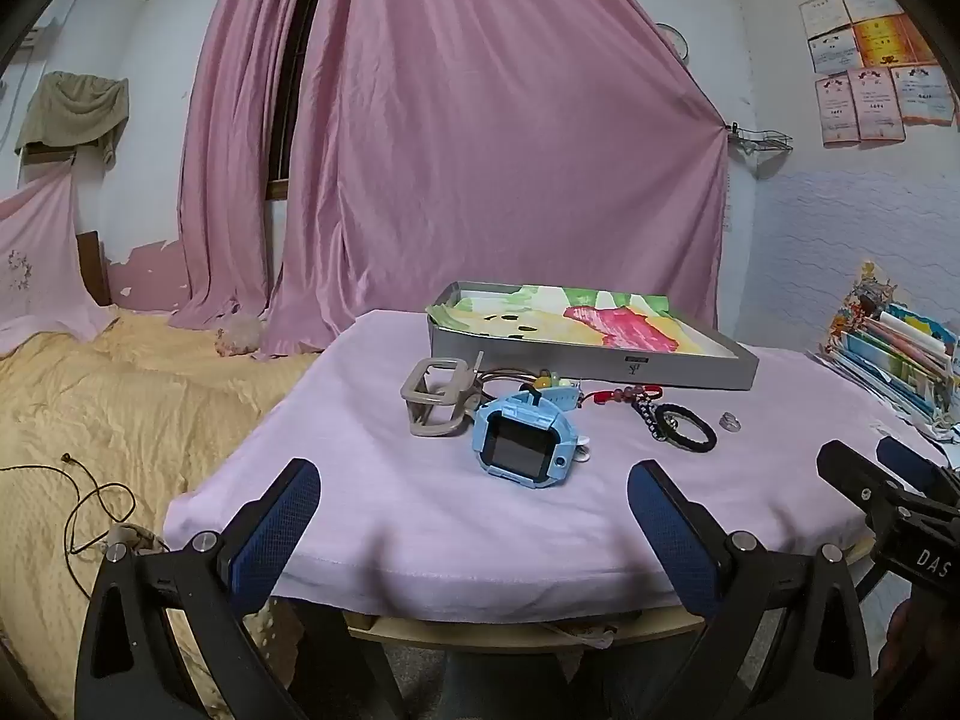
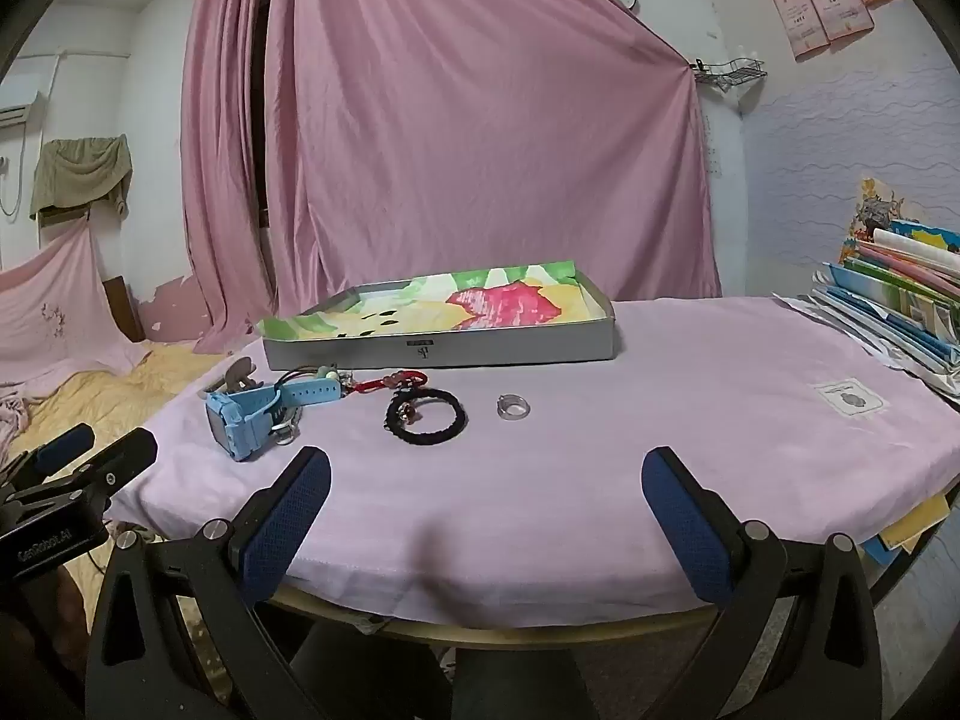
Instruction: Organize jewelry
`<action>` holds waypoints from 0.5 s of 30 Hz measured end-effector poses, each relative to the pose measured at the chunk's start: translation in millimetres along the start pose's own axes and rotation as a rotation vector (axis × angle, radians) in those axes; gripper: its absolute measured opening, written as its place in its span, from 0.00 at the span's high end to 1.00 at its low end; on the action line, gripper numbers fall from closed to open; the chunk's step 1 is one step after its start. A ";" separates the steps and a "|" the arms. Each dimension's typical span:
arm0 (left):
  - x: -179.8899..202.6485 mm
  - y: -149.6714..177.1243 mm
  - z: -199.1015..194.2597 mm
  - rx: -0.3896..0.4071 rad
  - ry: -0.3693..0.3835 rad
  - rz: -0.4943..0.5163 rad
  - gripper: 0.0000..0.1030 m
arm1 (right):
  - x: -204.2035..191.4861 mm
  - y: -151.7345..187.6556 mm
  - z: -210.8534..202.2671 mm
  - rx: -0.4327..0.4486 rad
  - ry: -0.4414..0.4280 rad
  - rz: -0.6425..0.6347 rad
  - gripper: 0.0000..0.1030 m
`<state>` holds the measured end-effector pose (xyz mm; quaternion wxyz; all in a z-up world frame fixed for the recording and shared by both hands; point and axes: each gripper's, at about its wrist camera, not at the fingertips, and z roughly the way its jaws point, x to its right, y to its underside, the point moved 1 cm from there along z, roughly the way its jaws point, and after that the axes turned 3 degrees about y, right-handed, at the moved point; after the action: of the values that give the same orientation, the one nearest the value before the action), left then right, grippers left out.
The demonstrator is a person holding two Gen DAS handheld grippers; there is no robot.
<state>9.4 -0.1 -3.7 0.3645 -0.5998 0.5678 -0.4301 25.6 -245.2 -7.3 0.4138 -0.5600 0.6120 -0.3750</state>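
On the pink-covered table lie a blue watch, a beige watch strap, a black braided bracelet, a red beaded cord and a clear ring. Behind them stands a grey tray lined with a colourful cloth. My left gripper hangs open over the table's near edge, short of the blue watch, with nothing between its fingers. My right gripper is open too, empty, in front of the bracelet and ring.
A bed with a yellow cover and a thin cable lies to the left. Stacked books and papers crowd the table's right side. Pink curtains hang behind. A white label sits on the tablecloth.
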 end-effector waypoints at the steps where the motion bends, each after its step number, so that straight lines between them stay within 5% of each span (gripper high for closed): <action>1: 0.1 0.0 -0.1 0.004 -0.001 0.002 0.00 | 0.0 0.0 -0.1 0.000 -0.001 0.001 0.01; 15: -0.6 -0.9 2.6 0.004 -0.004 0.007 0.00 | 4.4 -0.8 2.9 -0.006 -0.015 0.018 0.01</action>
<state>12.1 0.5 -3.9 0.3681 -0.5980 0.5683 -0.4289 28.5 -249.6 -8.1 0.4201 -0.5583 0.6151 -0.3653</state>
